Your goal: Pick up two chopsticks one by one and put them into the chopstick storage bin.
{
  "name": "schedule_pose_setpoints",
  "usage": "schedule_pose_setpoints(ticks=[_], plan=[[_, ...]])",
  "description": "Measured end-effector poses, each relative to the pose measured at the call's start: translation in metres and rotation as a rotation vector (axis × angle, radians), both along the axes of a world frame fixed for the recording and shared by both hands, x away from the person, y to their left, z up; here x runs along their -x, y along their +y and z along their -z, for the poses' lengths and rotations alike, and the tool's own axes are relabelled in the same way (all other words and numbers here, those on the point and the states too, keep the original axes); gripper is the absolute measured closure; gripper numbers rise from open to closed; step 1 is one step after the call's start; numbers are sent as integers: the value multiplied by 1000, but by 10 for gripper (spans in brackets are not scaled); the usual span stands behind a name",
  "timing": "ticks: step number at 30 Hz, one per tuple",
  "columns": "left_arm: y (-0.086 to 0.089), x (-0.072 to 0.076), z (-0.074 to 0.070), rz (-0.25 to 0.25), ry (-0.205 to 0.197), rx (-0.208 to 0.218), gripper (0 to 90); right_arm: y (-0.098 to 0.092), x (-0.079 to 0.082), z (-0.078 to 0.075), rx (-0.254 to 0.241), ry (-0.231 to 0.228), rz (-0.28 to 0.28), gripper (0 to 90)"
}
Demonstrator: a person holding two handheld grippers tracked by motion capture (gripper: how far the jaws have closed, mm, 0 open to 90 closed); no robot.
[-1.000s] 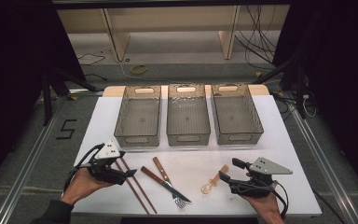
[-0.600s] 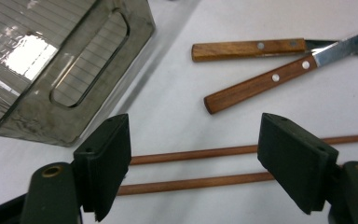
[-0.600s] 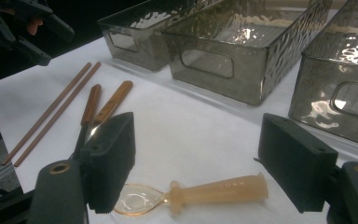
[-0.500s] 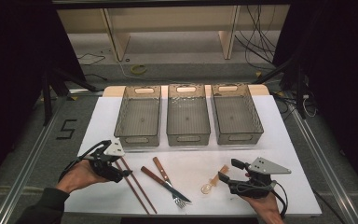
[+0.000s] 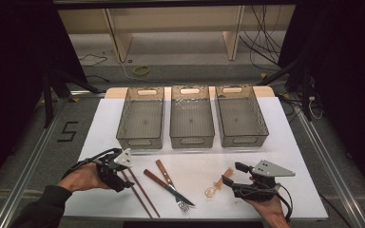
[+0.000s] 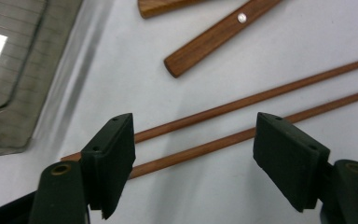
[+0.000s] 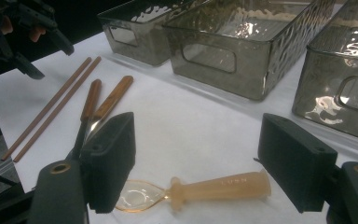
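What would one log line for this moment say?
left gripper: open, closing over chopsticks | right gripper: open, spoon between jaws | bins: empty

A white bench (image 5: 290, 142) stands on a grey floor (image 5: 24, 142). Behind it are pale wooden shelf legs (image 5: 115, 40), loose black cables (image 5: 266, 38) and dark walls.

The white table (image 5: 294, 142) is brightly lit from above against dark, dim surroundings. Glare glints on the clear bins (image 7: 242, 32) beyond the fingers. Nearest the lens, the fingers (image 6: 109, 158) look slightly soft.

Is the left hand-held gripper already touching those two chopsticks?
Apart. The left gripper view shows the left hand-held gripper with jaws wide open, the chopsticks lying on the table between them, unpinched.
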State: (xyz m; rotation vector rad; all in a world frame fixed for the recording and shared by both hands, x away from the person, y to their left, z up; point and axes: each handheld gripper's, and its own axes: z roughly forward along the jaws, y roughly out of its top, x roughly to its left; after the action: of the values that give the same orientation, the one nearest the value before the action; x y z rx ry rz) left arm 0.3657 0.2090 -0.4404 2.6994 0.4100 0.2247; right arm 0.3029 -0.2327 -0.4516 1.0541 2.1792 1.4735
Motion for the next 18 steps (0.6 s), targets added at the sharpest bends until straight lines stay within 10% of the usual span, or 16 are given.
schedule_pose_setpoints(ticks=[18], plan=[[1, -7, 18, 124, 51, -86, 377, 1, -1, 1, 6, 13, -8, 285]])
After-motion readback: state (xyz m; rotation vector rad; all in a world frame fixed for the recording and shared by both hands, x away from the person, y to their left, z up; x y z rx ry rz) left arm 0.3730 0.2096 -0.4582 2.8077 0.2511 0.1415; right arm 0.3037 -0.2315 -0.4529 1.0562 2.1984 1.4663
